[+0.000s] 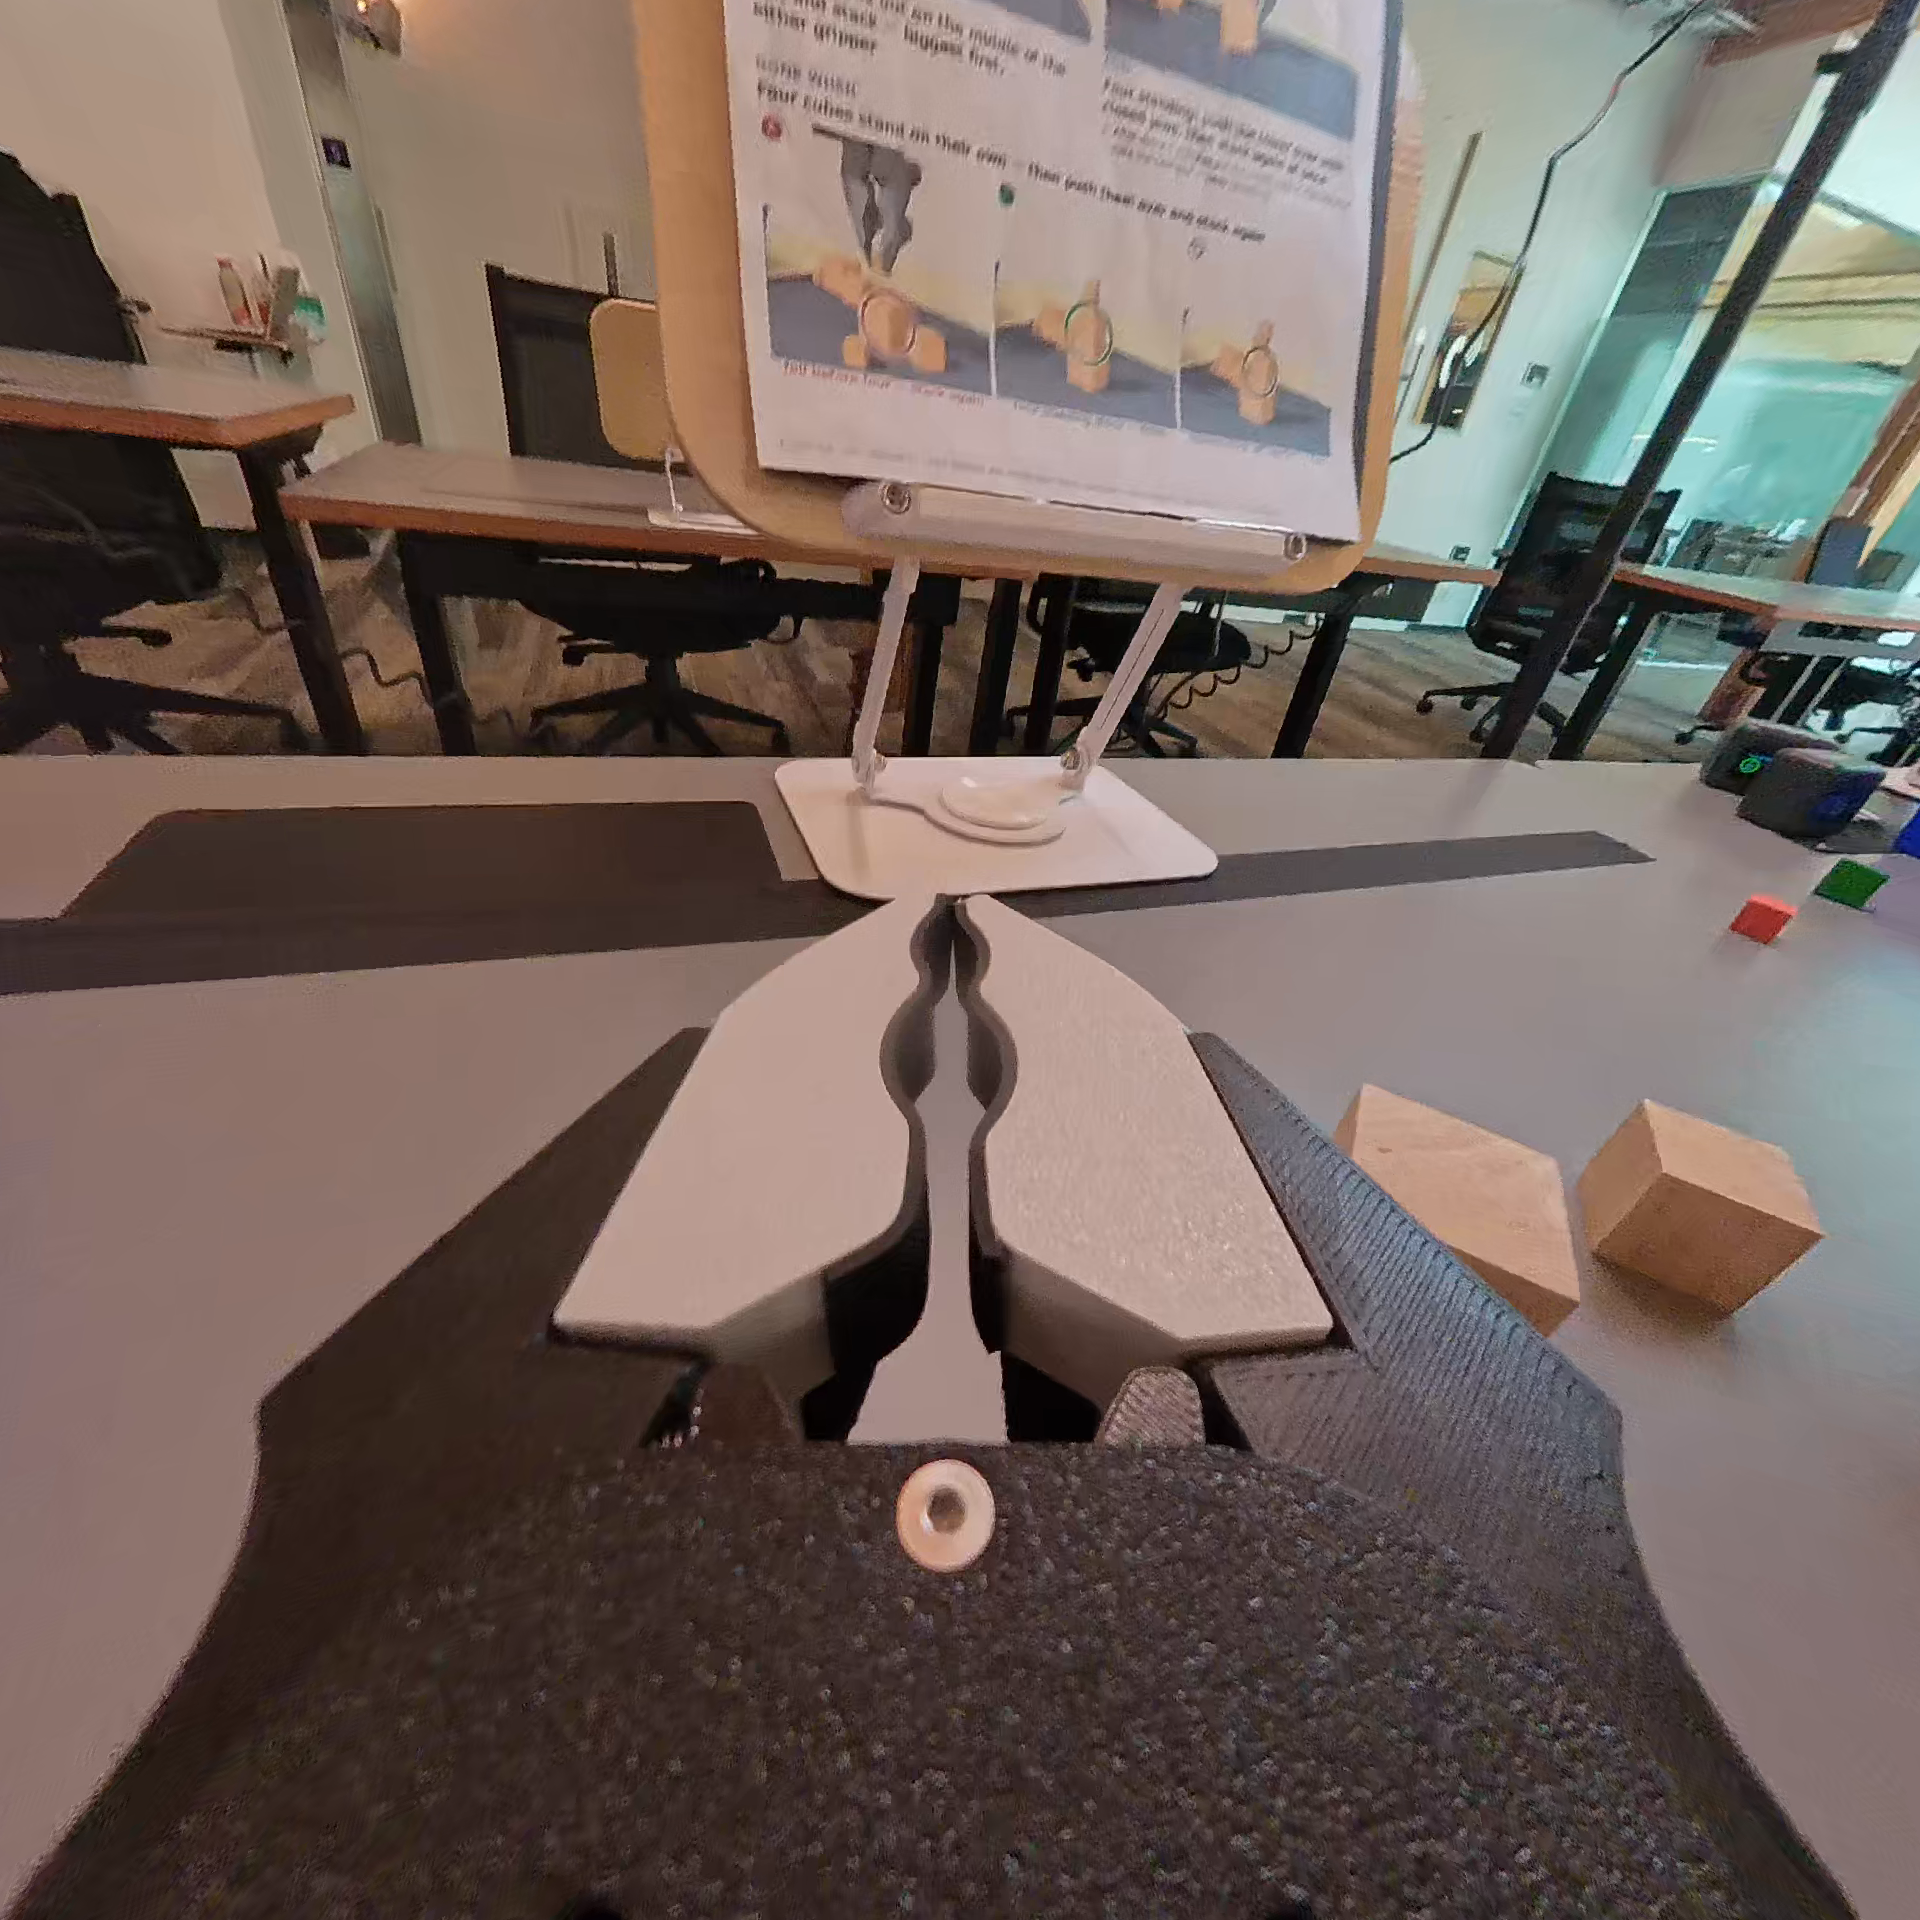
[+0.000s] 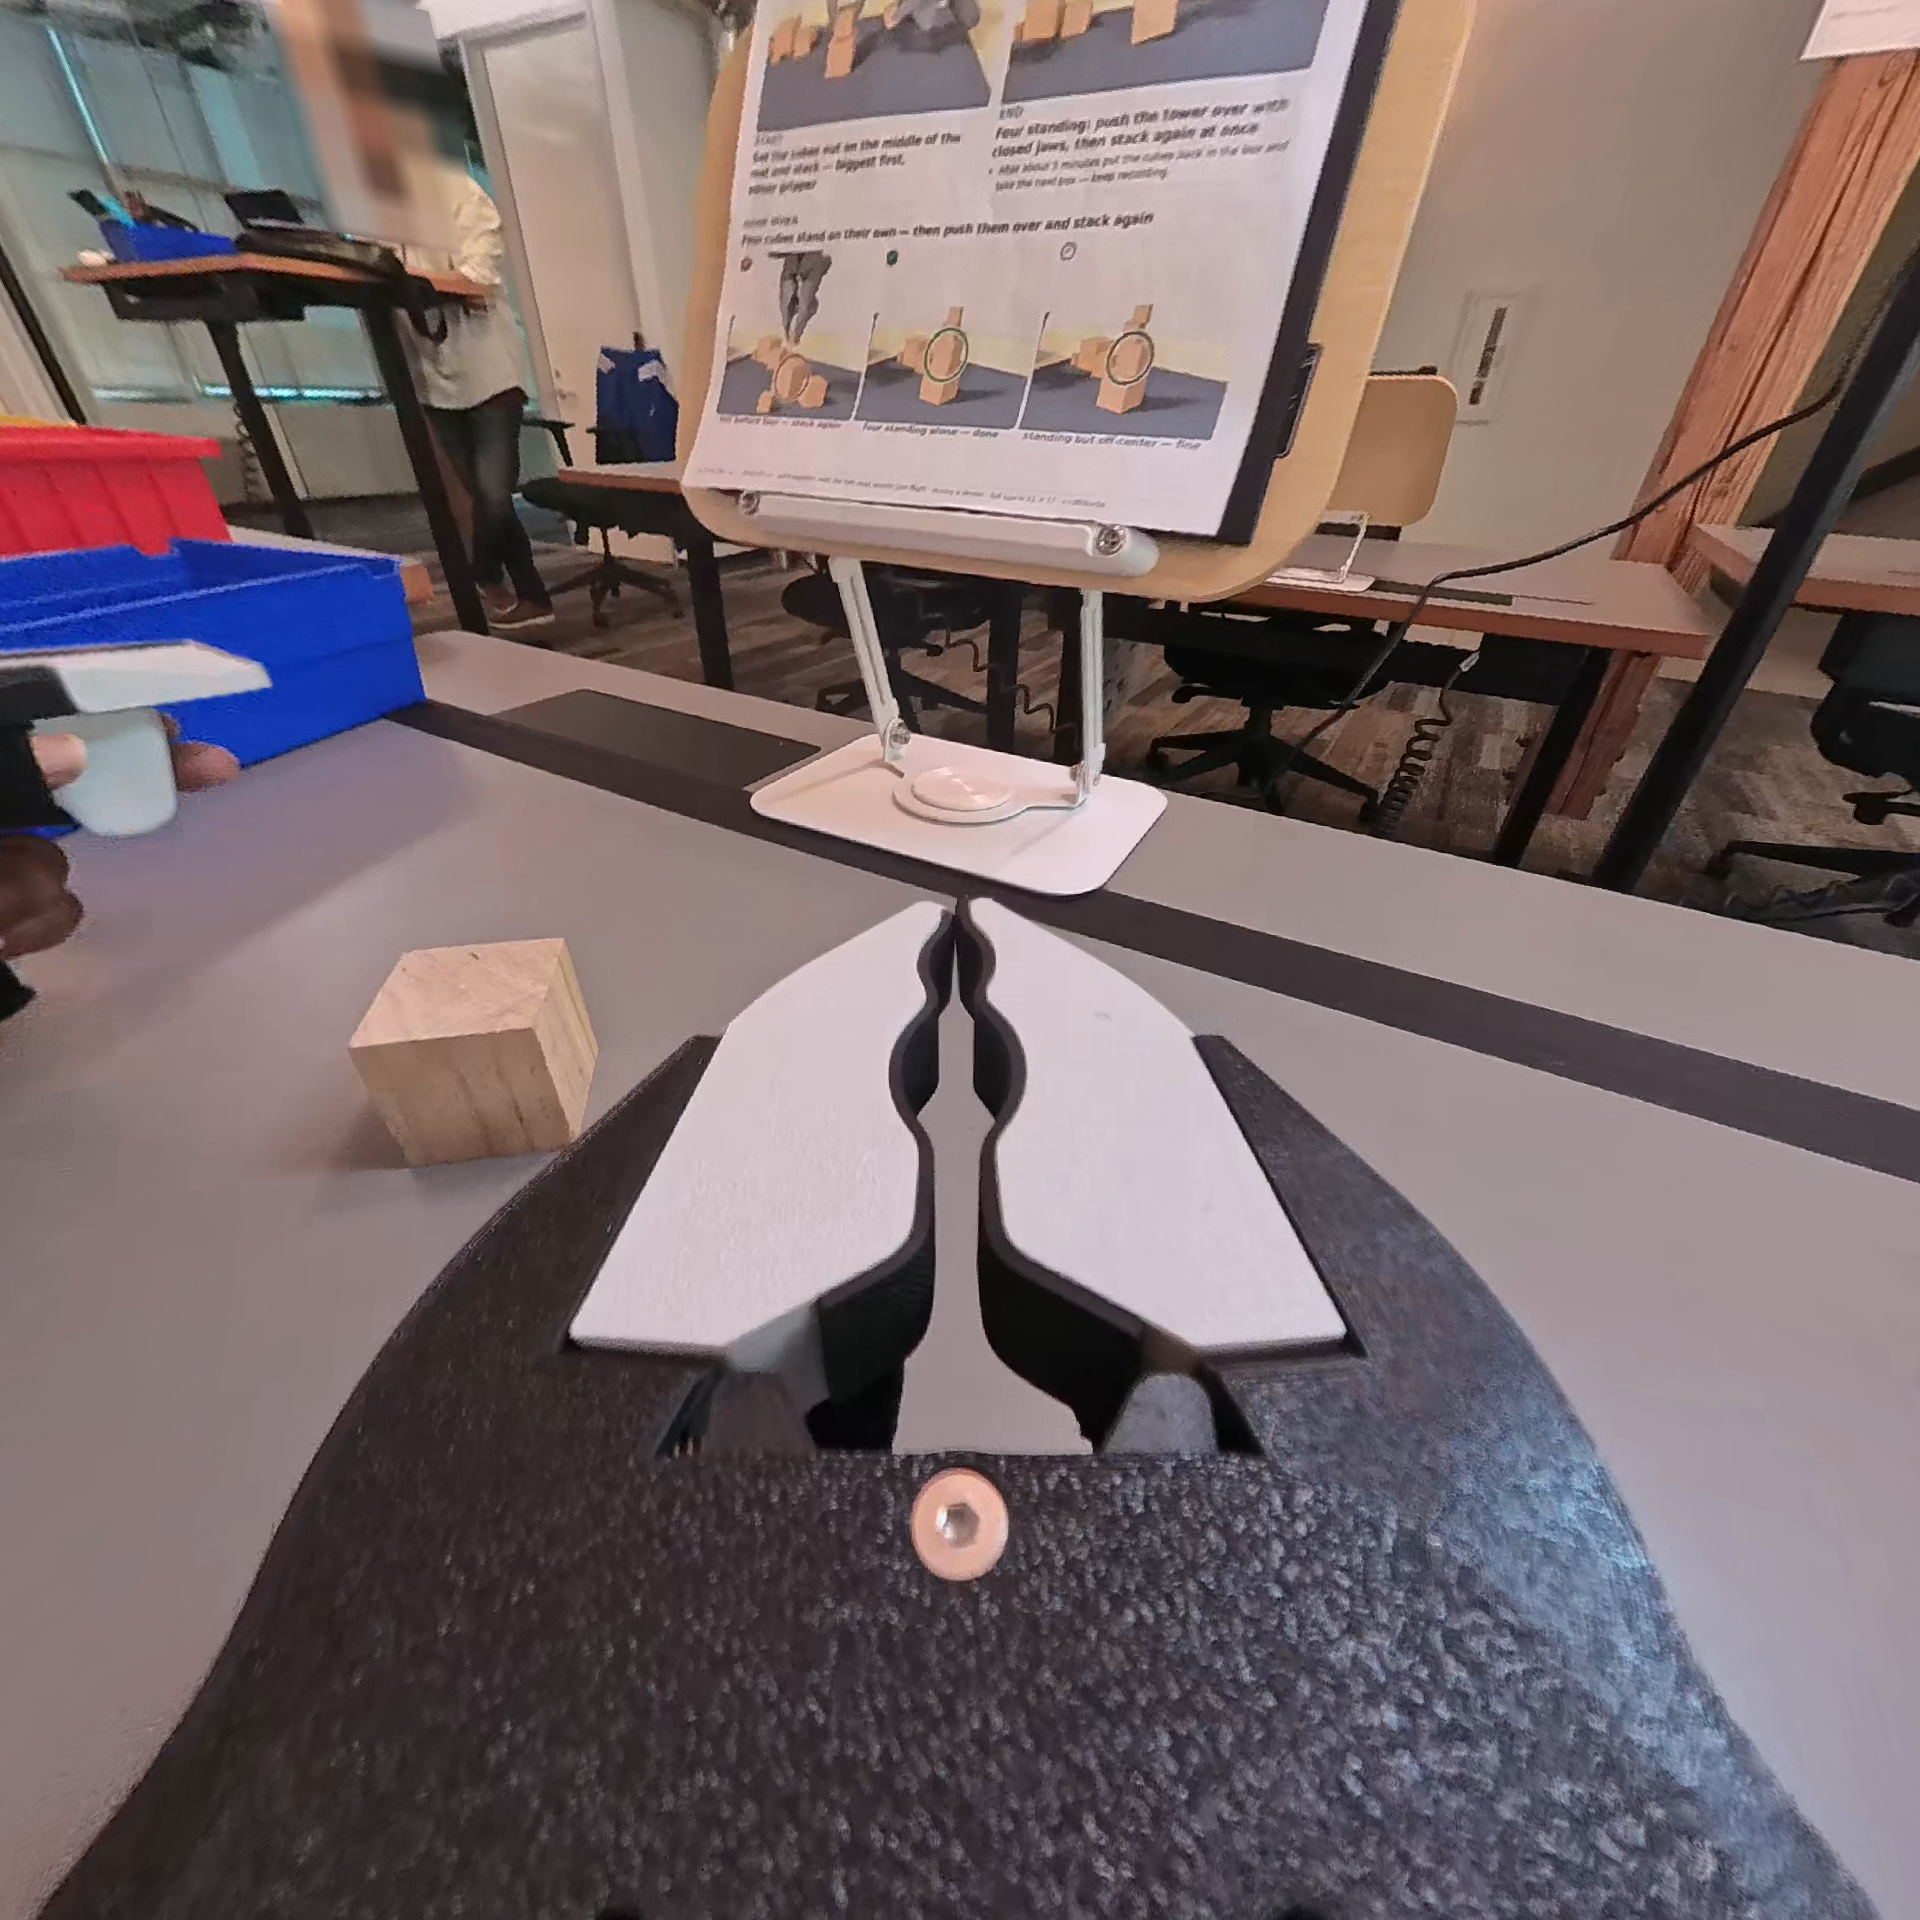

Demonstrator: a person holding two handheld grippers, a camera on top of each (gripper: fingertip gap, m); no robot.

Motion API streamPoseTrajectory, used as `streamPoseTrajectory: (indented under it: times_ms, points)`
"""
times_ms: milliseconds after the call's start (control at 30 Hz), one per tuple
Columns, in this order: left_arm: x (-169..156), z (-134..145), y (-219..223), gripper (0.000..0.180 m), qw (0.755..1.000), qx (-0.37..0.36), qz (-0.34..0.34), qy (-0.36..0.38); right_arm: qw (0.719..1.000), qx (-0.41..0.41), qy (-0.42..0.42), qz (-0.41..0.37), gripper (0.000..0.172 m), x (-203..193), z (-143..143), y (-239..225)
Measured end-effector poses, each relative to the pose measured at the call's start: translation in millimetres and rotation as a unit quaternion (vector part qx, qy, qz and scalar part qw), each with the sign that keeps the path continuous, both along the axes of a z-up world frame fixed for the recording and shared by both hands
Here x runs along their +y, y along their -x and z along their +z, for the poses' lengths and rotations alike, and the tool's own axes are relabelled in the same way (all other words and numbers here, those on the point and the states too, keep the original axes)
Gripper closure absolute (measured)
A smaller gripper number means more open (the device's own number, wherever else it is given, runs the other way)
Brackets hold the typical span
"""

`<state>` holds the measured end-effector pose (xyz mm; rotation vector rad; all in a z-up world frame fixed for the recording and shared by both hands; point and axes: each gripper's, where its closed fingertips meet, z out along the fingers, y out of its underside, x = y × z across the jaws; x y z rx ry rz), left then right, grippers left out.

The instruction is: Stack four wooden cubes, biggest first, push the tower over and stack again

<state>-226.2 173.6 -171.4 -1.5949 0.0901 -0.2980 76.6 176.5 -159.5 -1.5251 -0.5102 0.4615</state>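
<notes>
Grippers first: the left gripper [image 1: 954, 914] has its two white fingers [image 1: 821, 1122] brought together at the tips, with nothing between them, and it hangs above the grey table [image 1: 312, 1143]. Just to its right lie two wooden blocks [image 1: 1455, 1195], [image 1: 1704, 1210], near each other and apart from the fingers. Farther right, well away, sit a small red cube [image 1: 1763, 920] and a green cube [image 1: 1849, 883]. The right gripper [image 2: 958, 914] is likewise closed tip to tip on nothing. A wooden block [image 2: 478, 1049] stands upright on the table just to its left, not touching it. Ahead of both grippers a white stand [image 2: 956, 810] rests on a black strip [image 1: 416, 883] and carries a printed sheet [image 2: 997, 260]. At the far left of the right wrist view are the other gripper [image 2: 114, 717], a blue bin [image 2: 208, 623] and a red bin [image 2: 94, 488].
</notes>
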Motion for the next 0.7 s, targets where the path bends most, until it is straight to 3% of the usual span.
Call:
streamPoseTrajectory:
  times_ms: [267,533,700]
  points:
    - [1,5,-11,0.18,0.999,0.034,-0.01,-0.017,0.999,-0.038,-0.001,0.034,0.166,-6,-9,20]
    - [6,2,-8,0.18,0.999,0.032,-0.002,-0.009,0.988,-0.068,0.083,0.11,0.121,-21,-37,63]
    - [6,1,-5,0.18,1.0,0.029,-0.001,-0.002,0.974,-0.123,0.121,0.146,0.111,-38,-44,103]
